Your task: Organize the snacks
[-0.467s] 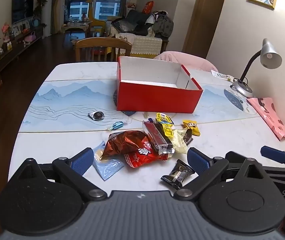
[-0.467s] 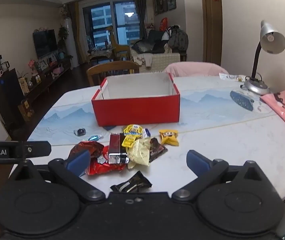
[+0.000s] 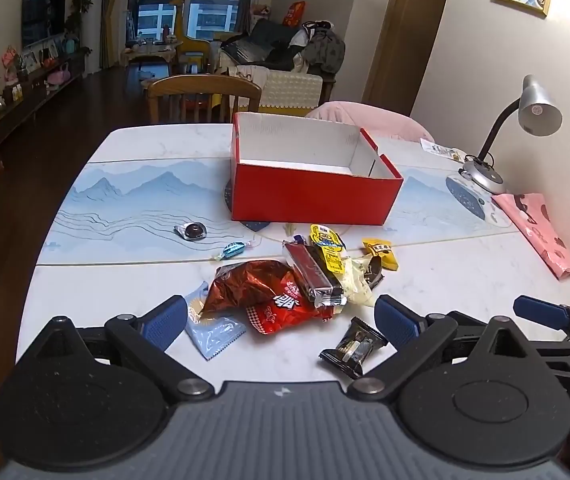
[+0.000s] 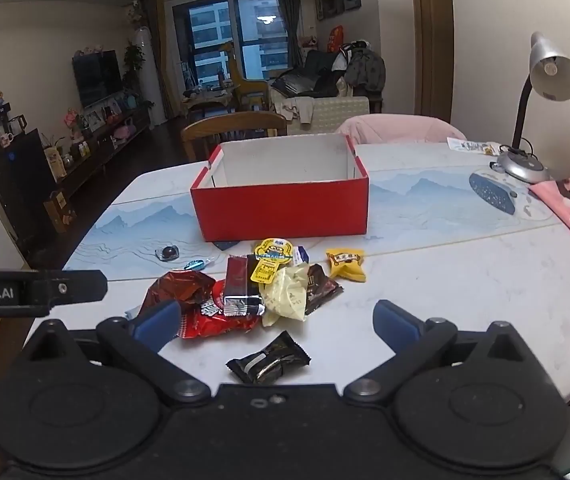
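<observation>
I hold both the left hand-held gripper (image 3: 281,316) and right hand-held gripper (image 4: 277,320) wide and empty before the red box (image 3: 313,200), since the snack pile (image 3: 285,284) awaits picking.

The box (image 3: 313,196) looked like matt red cardboard with a plain white lining, set on my table (image 3: 465,280) of smooth pale marble-like stone under a printed runner. The red snack bag (image 3: 269,296) and dark bar wrapper (image 3: 311,276) were crinkled, glossy foil, the black packet (image 3: 351,347) shiny plastic. My gripper's pads (image 3: 165,322) were ribbed blue rubber on matt black plastic, and the lamp (image 3: 539,108) was brushed metal.
</observation>
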